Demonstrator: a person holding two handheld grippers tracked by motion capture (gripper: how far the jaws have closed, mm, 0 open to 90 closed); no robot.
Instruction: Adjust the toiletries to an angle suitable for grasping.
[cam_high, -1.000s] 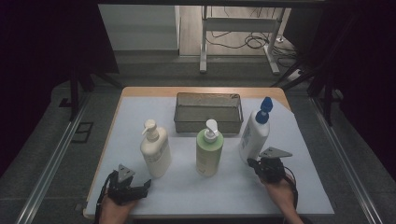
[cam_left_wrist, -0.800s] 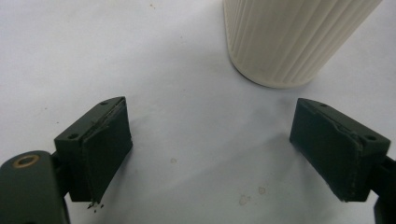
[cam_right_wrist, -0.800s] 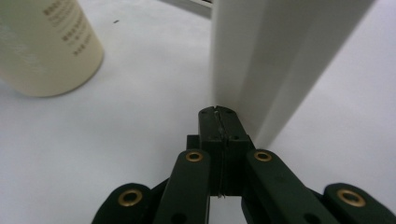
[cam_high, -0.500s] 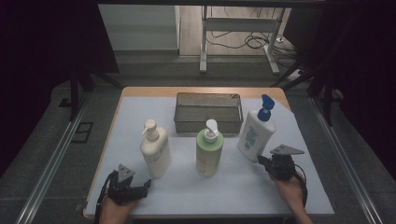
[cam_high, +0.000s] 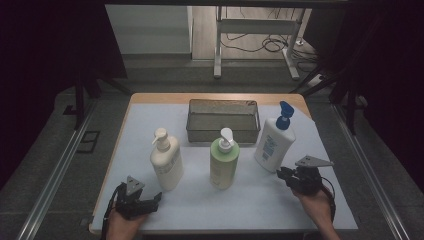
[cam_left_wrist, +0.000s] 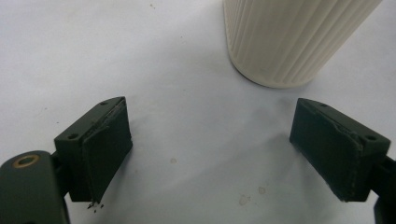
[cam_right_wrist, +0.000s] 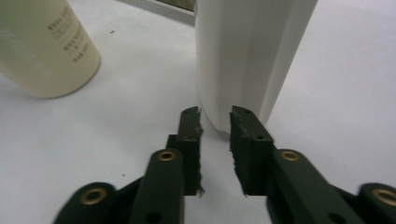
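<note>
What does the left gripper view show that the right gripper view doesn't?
Left gripper view: the left tool, jaws wide apart, and the ribbed base of the cream bottle ahead. Right gripper view: the right tool, whose jaws have just been opening with nothing between them, the white bottle at their tips, and the green bottle off to one side. Both: the white table cover.

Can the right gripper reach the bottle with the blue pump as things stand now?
Probably yes. The right gripper sits just before the blue-pump bottle with nothing between, but its jaws, just opening, look too narrow for it.
</note>
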